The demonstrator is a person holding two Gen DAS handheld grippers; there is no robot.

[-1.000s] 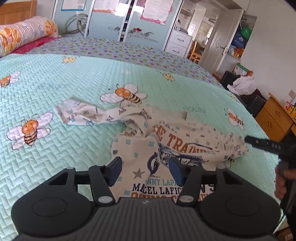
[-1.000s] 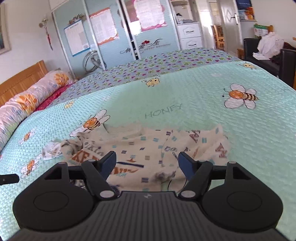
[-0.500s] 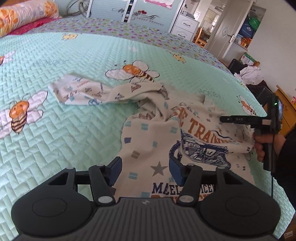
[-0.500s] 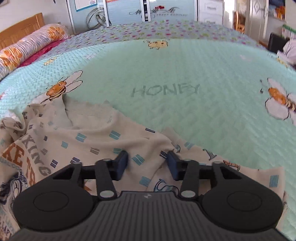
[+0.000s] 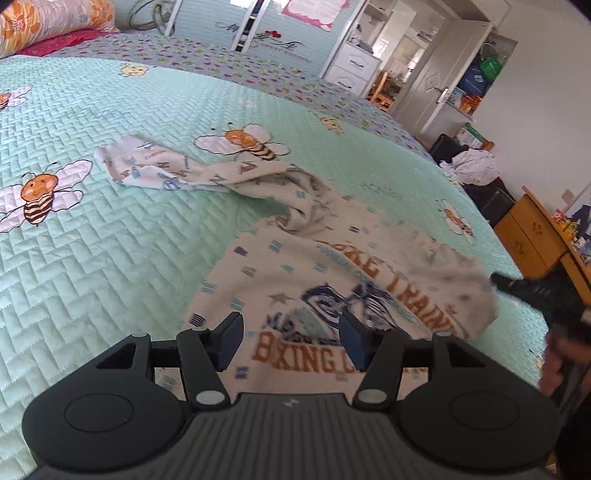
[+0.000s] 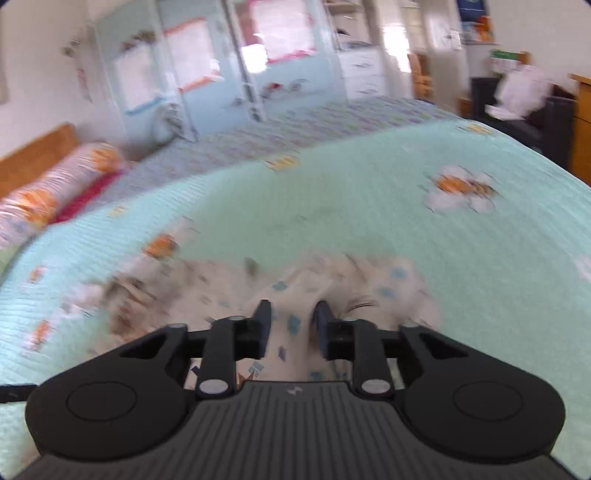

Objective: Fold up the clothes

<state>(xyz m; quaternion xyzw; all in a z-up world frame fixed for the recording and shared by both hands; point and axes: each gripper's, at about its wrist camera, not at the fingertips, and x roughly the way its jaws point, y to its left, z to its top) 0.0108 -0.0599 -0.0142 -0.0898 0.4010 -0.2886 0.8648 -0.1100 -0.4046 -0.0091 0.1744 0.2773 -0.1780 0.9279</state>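
A cream long-sleeved shirt [image 5: 295, 273] with a motorcycle print and orange lettering lies crumpled on the bed. One sleeve [image 5: 155, 170] trails off to the left. My left gripper [image 5: 291, 341] hovers open just above the shirt's near part, and nothing sits between its pads. My right gripper [image 6: 291, 314] has a raised fold of the shirt [image 6: 295, 291] bunched between its pads, and its jaws are opening. In the left wrist view the right gripper [image 5: 517, 286] shows at the shirt's lifted right edge, with a hand below it.
The mint bee-print quilt [image 5: 110, 258] covers the whole bed. A floral bolster [image 5: 48, 18] lies at the headboard end. Beyond the bed's right side stand a wooden dresser [image 5: 535, 229] and a dark chair piled with white cloth [image 5: 476, 166].
The right gripper went forward onto the shirt, narrowed on a fold, then swung back, pulling the shirt's right side up and out. The left gripper dipped slightly over the shirt, still open.
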